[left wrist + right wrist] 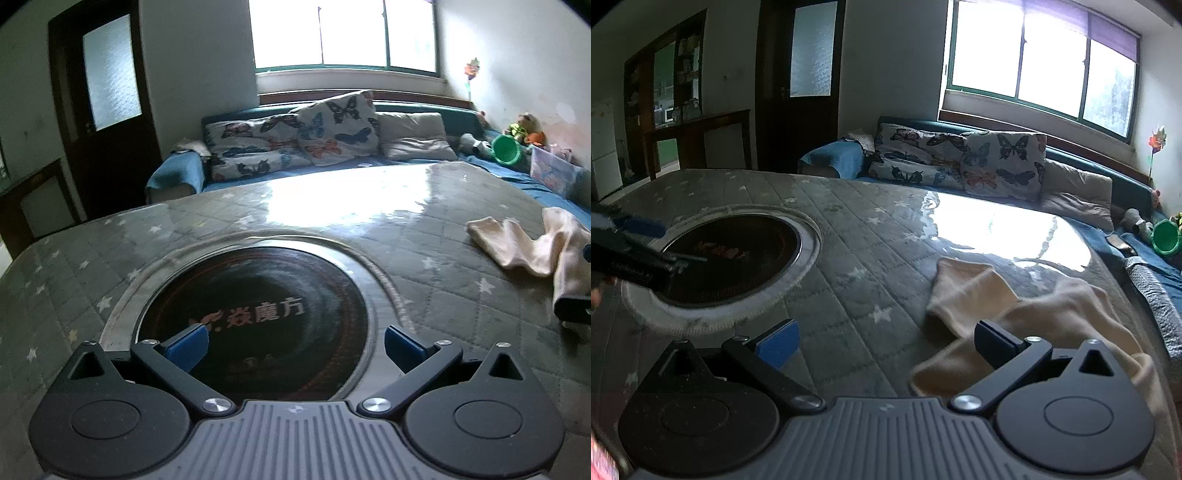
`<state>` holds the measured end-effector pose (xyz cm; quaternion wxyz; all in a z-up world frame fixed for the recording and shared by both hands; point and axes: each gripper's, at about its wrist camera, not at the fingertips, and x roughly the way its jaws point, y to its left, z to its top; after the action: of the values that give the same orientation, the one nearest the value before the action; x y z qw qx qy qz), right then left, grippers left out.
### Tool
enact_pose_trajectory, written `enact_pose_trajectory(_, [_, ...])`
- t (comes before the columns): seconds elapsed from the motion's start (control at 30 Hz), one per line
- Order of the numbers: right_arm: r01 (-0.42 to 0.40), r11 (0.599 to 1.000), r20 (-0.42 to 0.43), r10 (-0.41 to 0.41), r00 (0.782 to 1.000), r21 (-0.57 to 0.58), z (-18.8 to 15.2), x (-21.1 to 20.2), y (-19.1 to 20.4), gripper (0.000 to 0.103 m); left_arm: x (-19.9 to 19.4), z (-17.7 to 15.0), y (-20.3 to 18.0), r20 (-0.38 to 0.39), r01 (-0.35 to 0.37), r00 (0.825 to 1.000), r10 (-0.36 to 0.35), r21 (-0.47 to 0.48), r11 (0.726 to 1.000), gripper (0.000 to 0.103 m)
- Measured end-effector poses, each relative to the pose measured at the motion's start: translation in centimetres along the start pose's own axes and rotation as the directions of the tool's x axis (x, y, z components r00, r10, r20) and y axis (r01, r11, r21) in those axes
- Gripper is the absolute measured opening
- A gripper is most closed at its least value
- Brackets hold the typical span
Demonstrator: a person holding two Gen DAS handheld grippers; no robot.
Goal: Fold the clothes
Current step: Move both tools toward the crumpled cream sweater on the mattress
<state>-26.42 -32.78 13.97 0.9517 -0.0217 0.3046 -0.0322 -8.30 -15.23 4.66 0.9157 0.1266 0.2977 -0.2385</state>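
Left wrist view: the left gripper is held low over the round dark cooktop set into the table, with its blue-padded fingers spread wide and nothing between them. It is kept clear of the work, probably so that it can be brought across once an edge has been lifted. The cream garment is seen far to the right of this view, crumpled on the star-patterned quilted cover under a glossy sheet, well apart from this tool.

In the right wrist view the right gripper is held just above the table, jaws likewise spread and empty. Its right-hand finger is placed over the near edge of the cream garment, while the left-hand finger is over bare cover; whether the cloth is touched cannot be told. This placing suggests that the near hem is being lined up for a pinch. The left gripper is seen at the left edge, over the cooktop.

The garment is bunched, with one lobe stretched toward the bright window glare, so no fold is judged to be made yet. The slick surface may let the cloth slide when it is pulled, which is a reason for a firm pinch at an edge. A sofa with butterfly cushions is set behind the table.
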Motion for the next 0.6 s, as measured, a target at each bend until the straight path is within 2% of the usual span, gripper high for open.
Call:
enact_pose_trajectory(0.3, [0.049,0.999,-0.010,-0.049,0.999,0.007,-2.5,-3.2,-1.1,0.102,-0.7,0.2,-2.6,0.001,0.065,0.998,-0.065,0.048,0.997,0.103])
enact_pose_trajectory(0.6, [0.094,0.994,-0.050,-0.091,0.995,0.060,-4.6,-4.1,-2.1,0.099,-1.4,-0.4,-5.6,-0.012,0.120,0.993,-0.119,0.107,0.987,0.103])
